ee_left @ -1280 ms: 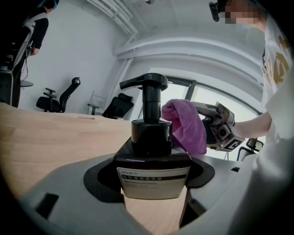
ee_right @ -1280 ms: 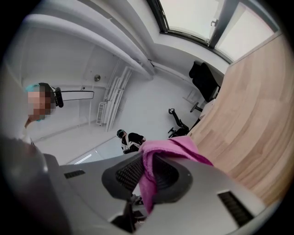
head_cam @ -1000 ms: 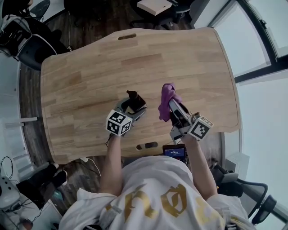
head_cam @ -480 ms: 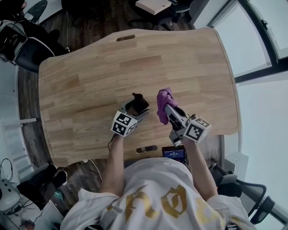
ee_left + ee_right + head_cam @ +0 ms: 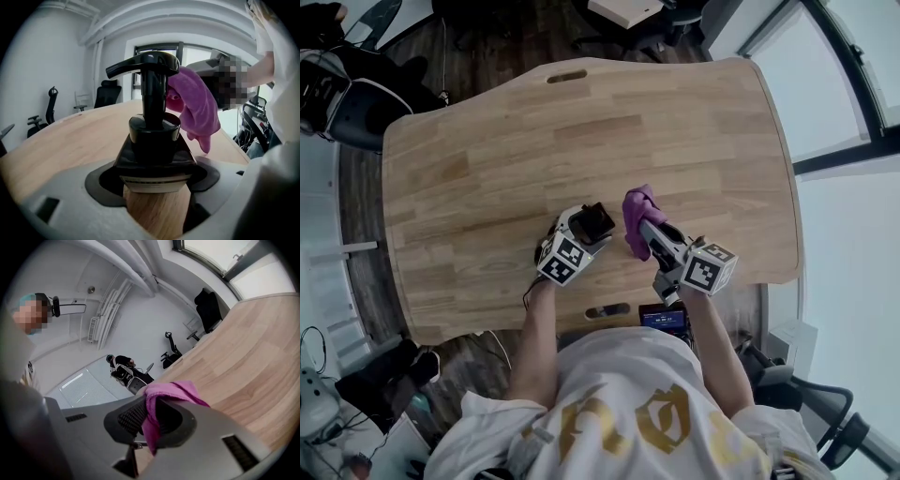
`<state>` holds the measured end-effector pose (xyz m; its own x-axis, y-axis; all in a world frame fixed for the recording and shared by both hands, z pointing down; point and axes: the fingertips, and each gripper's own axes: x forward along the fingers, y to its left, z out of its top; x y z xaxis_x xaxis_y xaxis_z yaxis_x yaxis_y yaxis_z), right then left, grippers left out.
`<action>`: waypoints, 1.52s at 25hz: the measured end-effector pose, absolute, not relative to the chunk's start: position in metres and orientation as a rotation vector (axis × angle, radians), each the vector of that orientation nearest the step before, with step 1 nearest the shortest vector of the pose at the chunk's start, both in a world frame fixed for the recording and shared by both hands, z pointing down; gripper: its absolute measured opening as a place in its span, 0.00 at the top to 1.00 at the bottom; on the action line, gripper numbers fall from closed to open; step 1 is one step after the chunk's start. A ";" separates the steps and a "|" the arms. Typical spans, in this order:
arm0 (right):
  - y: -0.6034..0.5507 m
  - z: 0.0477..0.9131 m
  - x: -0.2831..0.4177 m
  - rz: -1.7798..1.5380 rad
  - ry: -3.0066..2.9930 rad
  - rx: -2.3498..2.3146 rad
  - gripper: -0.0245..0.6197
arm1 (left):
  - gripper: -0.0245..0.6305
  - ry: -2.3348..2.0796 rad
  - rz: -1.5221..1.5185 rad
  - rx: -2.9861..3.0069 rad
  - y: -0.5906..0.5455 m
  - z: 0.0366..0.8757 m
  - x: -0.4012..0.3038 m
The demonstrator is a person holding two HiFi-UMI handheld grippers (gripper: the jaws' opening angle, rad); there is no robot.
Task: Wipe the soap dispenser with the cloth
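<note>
A soap dispenser (image 5: 598, 221) with a black pump and a wood-coloured body is lifted off the wooden table (image 5: 478, 169), with my left gripper (image 5: 584, 228) shut around its body. In the left gripper view the pump (image 5: 149, 93) rises between the jaws and the body (image 5: 157, 211) sits low between them. A purple cloth (image 5: 637, 214) hangs from my right gripper (image 5: 652, 230), which is shut on it. The cloth (image 5: 196, 105) is right beside the pump head, touching or nearly so. In the right gripper view the cloth (image 5: 154, 404) is pinched between the ribbed pads (image 5: 131, 416).
A small device with a blue screen (image 5: 664, 317) sits at the table's near edge, by a slot (image 5: 607, 307). Another slot (image 5: 567, 76) is at the far edge. Office chairs (image 5: 342, 84) stand on the floor at the left. Windows run along the right.
My left gripper has brought the dispenser right and tipped it toward the cloth. My right gripper has shifted left with the cloth, so the gap between cloth and pump has closed.
</note>
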<state>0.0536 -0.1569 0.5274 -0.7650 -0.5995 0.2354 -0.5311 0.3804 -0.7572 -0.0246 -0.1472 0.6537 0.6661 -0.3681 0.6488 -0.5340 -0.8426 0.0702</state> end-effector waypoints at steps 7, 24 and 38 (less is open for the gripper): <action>-0.152 0.527 0.049 -1.359 2.563 -1.005 0.89 | 0.42 -0.629 1.045 2.579 -0.143 0.657 -0.023; -0.124 0.516 0.056 -1.315 2.610 -1.036 0.89 | 0.41 -0.560 1.175 2.456 -0.130 0.652 -0.037; -0.123 0.481 0.057 -0.941 2.783 -1.273 0.89 | 0.68 -1.070 0.464 2.398 -0.117 0.537 -0.087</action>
